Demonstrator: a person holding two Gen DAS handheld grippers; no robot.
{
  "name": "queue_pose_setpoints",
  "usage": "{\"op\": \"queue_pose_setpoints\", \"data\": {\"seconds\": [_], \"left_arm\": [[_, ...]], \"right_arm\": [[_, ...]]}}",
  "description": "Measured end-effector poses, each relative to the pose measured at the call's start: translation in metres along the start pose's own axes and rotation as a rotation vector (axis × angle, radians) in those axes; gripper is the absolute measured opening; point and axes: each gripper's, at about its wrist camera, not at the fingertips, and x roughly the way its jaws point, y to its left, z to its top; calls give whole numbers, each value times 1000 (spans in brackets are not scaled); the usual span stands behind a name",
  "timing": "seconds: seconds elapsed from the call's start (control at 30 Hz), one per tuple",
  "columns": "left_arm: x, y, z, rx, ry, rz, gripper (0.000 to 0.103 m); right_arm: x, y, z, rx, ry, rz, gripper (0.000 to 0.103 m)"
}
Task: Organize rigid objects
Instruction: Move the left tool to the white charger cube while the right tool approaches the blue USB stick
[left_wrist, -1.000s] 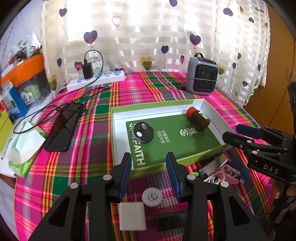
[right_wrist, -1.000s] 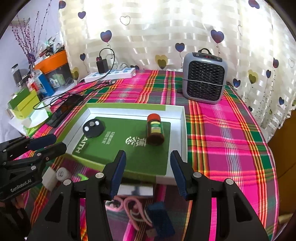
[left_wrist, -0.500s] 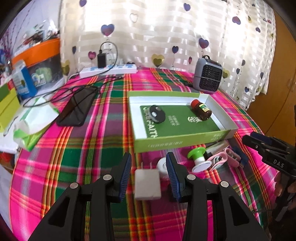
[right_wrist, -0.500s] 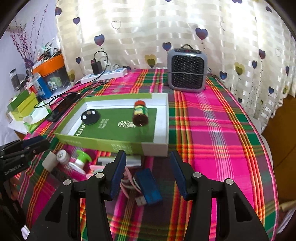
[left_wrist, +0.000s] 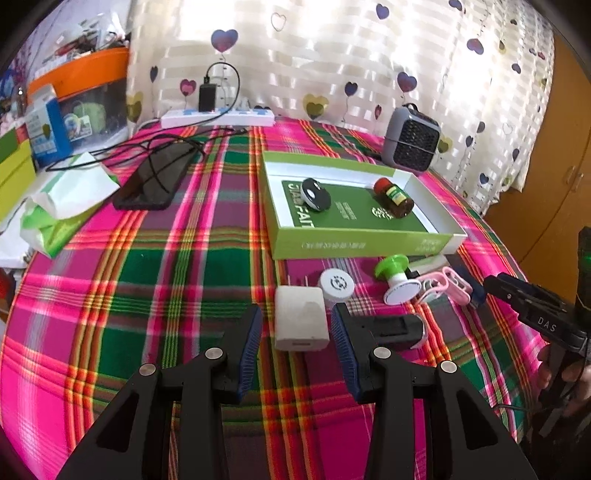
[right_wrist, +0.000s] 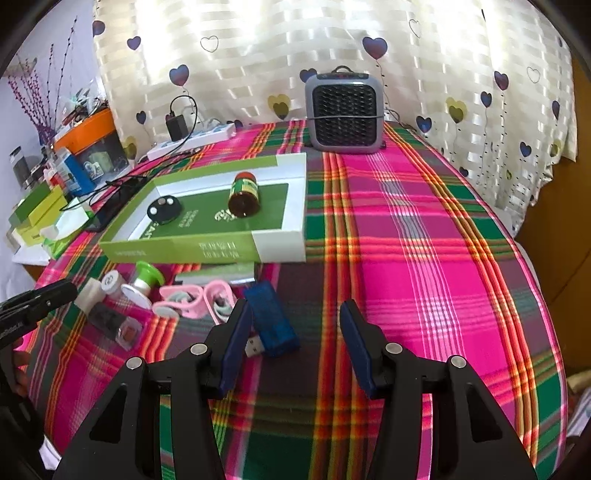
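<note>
A green and white box tray (left_wrist: 362, 242) (right_wrist: 280, 243) holds a black round disc (left_wrist: 316, 194) and a brown bottle with a red cap (left_wrist: 393, 197). In front of it lie loose items: a white charger cube (left_wrist: 301, 323), a white round cap (left_wrist: 336, 286), a green and white stopper (left_wrist: 393, 275), pink clips (left_wrist: 447, 286), a black flat device (left_wrist: 397, 326) and a blue USB adapter (right_wrist: 271, 319). My left gripper (left_wrist: 295, 317) is open, its fingers on either side of the charger cube. My right gripper (right_wrist: 293, 314) is open above the cloth, just right of the blue adapter.
A grey heater (right_wrist: 343, 112) stands at the table's far edge. A phone (left_wrist: 155, 179) with cables, a white power strip (left_wrist: 218, 116), tissue packs (left_wrist: 62, 195) and boxes (left_wrist: 48, 127) are at the left. The table's round edge drops off at the right.
Both grippers have drawn back and risen from the tray. The loose items in front of the tray have come into view. My left gripper now sits over the charger cube.
</note>
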Motion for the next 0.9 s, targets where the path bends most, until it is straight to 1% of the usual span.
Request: {"op": "queue_pose_setpoints", "data": {"seconds": [0.13, 0.27, 0.5, 0.7, 0.83, 0.9], "left_arm": [[6, -1, -1, 4, 16, -3, 38], [12, 1, -2, -3, 38, 10, 38], [15, 3, -1, -8, 43, 6, 39], [16, 6, -1, -20, 45, 8, 39], [20, 8, 0, -24, 58, 3, 39], [23, 6, 1, -17, 74, 13, 39]], "right_arm": [[0, -1, -6, -5, 9, 9, 51], [2, 1, -9, -19, 25, 21, 51], [3, 8, -7, -50, 27, 31, 51], [11, 9, -5, -89, 60, -30, 51], [17, 12, 1, -123, 73, -33, 51], [20, 15, 4, -145, 83, -37, 51]]}}
